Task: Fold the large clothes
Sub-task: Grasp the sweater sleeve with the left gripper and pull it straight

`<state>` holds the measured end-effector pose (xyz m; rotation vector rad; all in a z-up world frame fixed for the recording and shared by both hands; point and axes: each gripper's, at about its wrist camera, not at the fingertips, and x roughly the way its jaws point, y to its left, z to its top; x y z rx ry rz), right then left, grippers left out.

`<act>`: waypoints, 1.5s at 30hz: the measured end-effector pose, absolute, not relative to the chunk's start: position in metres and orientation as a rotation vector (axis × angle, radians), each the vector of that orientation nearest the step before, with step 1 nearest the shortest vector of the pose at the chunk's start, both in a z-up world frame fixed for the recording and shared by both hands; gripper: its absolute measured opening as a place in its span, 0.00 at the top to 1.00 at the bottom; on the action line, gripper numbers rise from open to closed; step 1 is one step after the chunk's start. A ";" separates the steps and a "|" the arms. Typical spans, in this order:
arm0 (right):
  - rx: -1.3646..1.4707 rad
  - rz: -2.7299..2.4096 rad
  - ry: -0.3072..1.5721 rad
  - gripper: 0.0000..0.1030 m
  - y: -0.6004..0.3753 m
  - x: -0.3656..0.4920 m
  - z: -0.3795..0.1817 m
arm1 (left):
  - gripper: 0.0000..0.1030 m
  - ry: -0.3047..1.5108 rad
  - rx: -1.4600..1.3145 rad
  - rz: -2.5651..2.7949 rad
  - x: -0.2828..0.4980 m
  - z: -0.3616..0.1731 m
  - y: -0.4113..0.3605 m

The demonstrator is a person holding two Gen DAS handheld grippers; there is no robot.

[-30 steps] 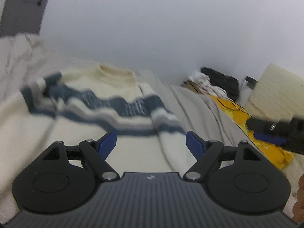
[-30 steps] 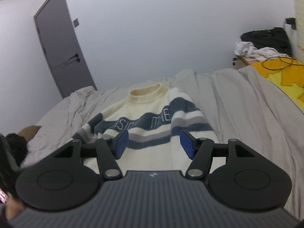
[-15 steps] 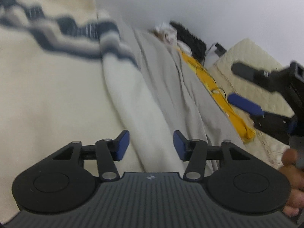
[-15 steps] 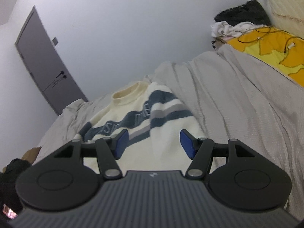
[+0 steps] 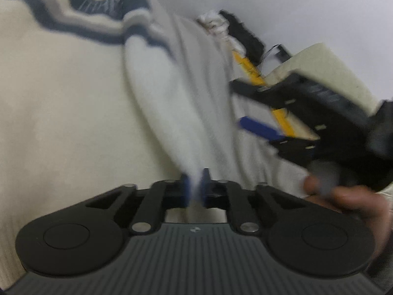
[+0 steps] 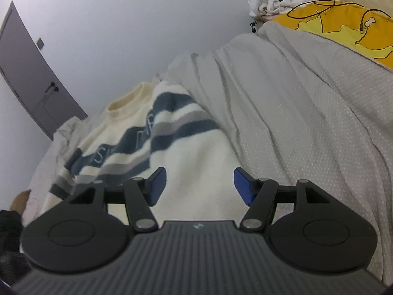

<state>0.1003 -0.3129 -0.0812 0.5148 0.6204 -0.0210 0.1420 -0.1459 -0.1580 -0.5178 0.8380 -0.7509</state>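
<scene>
Sweater [image 5: 61, 103] sleeve in left gripper [image 5: 195, 186]

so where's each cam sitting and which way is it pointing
Left wrist: sits on the left claw, looking along it over the striped sweater; its blue pads are closed on the sleeve, with the right claw and the person's hand at right.
Right wrist: sits on the right claw, open above the sweater, facing up the bed toward the door.
Shared: the sweater, the grey bedsheet, the yellow cloth.
</scene>
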 end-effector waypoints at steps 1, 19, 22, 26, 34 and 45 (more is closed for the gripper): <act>0.511 -0.019 0.624 0.38 -0.313 0.102 -0.082 | 0.92 0.821 -0.522 -0.761 0.140 -0.152 -0.144; 0.418 0.128 0.536 0.38 -0.281 0.076 -0.048 | 0.93 0.581 -0.756 -0.682 0.134 -0.041 0.007; 0.381 0.145 0.576 0.38 -0.266 0.079 -0.052 | 0.93 0.627 -0.720 -0.592 0.142 -0.052 0.025; 0.332 0.180 0.630 0.38 -0.247 0.085 -0.061 | 0.93 0.744 -0.653 -0.451 0.158 -0.083 0.032; 0.217 0.254 0.709 0.39 -0.210 0.100 -0.082 | 0.92 0.905 -0.489 -0.291 0.178 -0.128 0.022; 0.221 0.302 0.707 0.39 -0.201 0.103 -0.085 | 0.59 0.792 -0.412 -0.232 0.156 -0.099 0.017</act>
